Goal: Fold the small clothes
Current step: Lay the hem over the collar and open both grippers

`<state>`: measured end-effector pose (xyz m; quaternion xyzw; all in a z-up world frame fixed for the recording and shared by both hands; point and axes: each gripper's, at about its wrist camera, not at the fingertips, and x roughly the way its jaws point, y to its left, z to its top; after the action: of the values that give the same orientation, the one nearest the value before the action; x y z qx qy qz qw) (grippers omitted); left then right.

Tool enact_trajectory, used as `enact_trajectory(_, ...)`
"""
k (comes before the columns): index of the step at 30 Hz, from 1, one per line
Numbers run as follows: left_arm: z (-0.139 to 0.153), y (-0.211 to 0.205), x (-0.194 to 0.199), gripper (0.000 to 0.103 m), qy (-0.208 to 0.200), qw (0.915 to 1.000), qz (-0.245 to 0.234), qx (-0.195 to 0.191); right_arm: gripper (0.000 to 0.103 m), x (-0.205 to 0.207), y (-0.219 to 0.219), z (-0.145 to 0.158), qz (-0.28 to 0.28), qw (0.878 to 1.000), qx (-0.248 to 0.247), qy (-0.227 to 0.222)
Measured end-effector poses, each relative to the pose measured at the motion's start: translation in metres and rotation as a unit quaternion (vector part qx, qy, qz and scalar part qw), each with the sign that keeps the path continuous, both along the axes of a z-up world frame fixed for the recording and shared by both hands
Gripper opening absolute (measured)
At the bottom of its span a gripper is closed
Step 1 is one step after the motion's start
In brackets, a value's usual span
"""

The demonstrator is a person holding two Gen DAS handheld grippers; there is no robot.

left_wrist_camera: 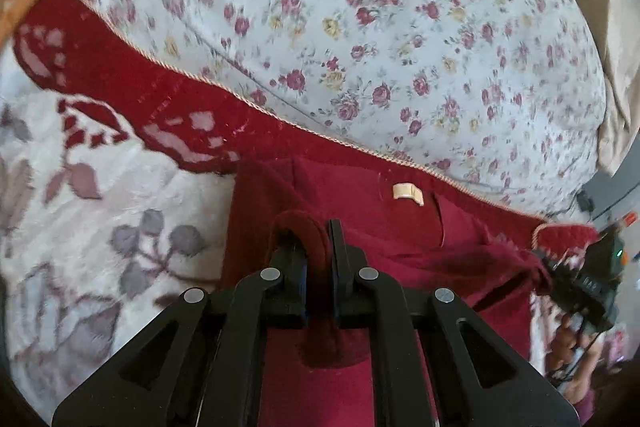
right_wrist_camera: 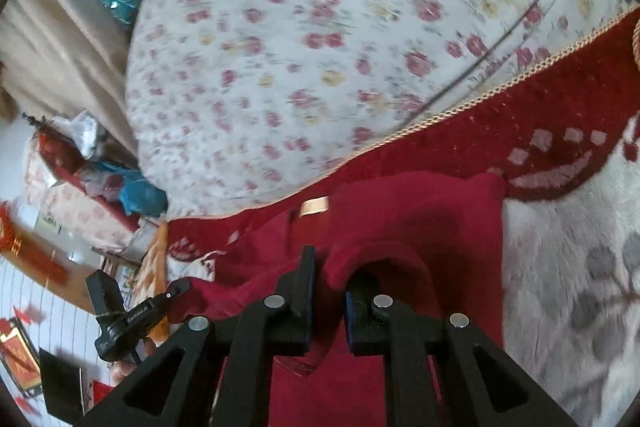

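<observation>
A small dark red garment (left_wrist_camera: 360, 203) with a beige neck label (left_wrist_camera: 407, 192) lies on a red-and-white plush blanket (left_wrist_camera: 120, 79). My left gripper (left_wrist_camera: 314, 247) is shut on a fold of the garment's edge, which loops up between the fingers. My right gripper (right_wrist_camera: 330, 275) is shut on another fold of the same garment (right_wrist_camera: 420, 211); its label (right_wrist_camera: 315, 205) shows just beyond. Each gripper appears at the edge of the other view: the right gripper (left_wrist_camera: 580, 279) at the garment's right side, the left gripper (right_wrist_camera: 132, 319) at its left side.
A white floral bedsheet (left_wrist_camera: 400, 27) lies beyond the blanket's corded border. A beige curtain (right_wrist_camera: 56, 47) and window are at the far left of the right wrist view, with cluttered bedding and bags (right_wrist_camera: 100, 179) below them.
</observation>
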<state>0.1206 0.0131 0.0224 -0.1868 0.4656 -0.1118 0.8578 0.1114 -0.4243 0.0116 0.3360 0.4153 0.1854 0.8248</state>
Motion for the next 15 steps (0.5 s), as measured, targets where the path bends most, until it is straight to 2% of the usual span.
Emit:
enact_trajectory(2,0.000,0.005,0.006,0.014,0.006,0.9997,-0.003,-0.023,0.035,0.006,0.000,0.000,0.004,0.999,-0.032,0.001)
enact_trajectory(3,0.003,0.007,0.007,0.023,0.004,0.9994,-0.008,-0.033,0.048,0.004,-0.001,0.004,0.004,0.999,-0.040,-0.005)
enact_trajectory(4,0.009,0.008,0.006,0.029,-0.002,0.9990,-0.016,-0.041,0.051,0.002,-0.002,0.008,-0.001,0.999,-0.044,-0.011)
enact_trajectory(5,0.015,0.008,0.004,0.045,-0.009,0.9988,-0.022,-0.043,0.052,-0.002,-0.005,0.014,-0.011,0.999,-0.049,-0.020)
enact_trajectory(6,0.023,0.008,0.001,0.066,-0.021,0.9987,-0.022,-0.041,0.052,-0.006,-0.008,0.019,-0.020,0.998,-0.053,-0.025)
enact_trajectory(8,0.035,0.012,-0.004,0.080,-0.049,0.9978,-0.007,-0.044,0.052,-0.016,-0.012,0.028,-0.022,0.998,-0.052,-0.037)
enact_trajectory(9,0.040,0.016,-0.006,0.081,-0.060,0.9967,0.001,-0.054,0.052,-0.020,-0.010,0.032,-0.014,0.998,-0.051,-0.046)
enact_trajectory(11,0.041,0.020,-0.003,0.081,-0.054,0.9966,0.012,-0.061,0.052,-0.025,0.002,0.037,0.012,0.996,-0.067,-0.058)
enact_trajectory(13,0.035,0.018,0.000,0.081,-0.038,0.9979,0.012,-0.051,0.052,-0.024,0.021,0.037,0.039,0.993,-0.092,-0.065)
enact_trajectory(15,0.024,0.014,0.002,0.081,-0.020,0.9994,0.011,-0.028,0.052,-0.013,0.041,0.029,0.057,0.989,-0.123,-0.053)
